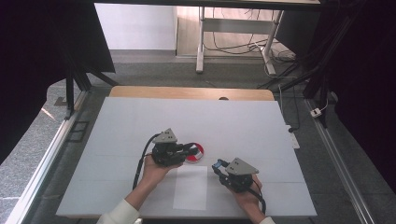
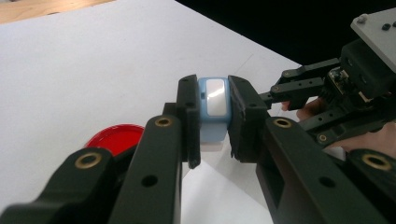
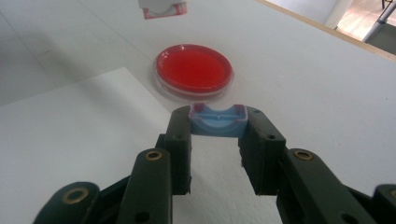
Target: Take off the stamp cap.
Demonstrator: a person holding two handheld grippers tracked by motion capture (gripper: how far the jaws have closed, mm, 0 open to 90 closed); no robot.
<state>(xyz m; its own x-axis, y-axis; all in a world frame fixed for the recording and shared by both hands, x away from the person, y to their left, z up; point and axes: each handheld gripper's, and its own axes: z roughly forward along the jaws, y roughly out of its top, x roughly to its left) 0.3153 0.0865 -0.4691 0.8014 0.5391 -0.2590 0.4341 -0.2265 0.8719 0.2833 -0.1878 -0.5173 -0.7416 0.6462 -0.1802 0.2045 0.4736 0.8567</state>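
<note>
My left gripper [image 1: 194,150] points right over a round red dish [image 1: 197,153] near the middle of the white table. In the left gripper view its jaws [image 2: 213,100] are shut on a small light-blue piece with a white face [image 2: 215,100], held above the table beside the dish [image 2: 116,138]. My right gripper [image 1: 217,165] points left toward it. Its jaws [image 3: 218,122] are shut on another light-blue piece with pink corners [image 3: 218,121], just short of the red dish [image 3: 194,70].
A white paper sheet [image 1: 190,187] lies on the white table board [image 1: 140,121] between the person's hands. A small white and pink piece [image 3: 163,8] is cut off by the top edge of the right gripper view. Desk legs and cables stand beyond the table's far edge.
</note>
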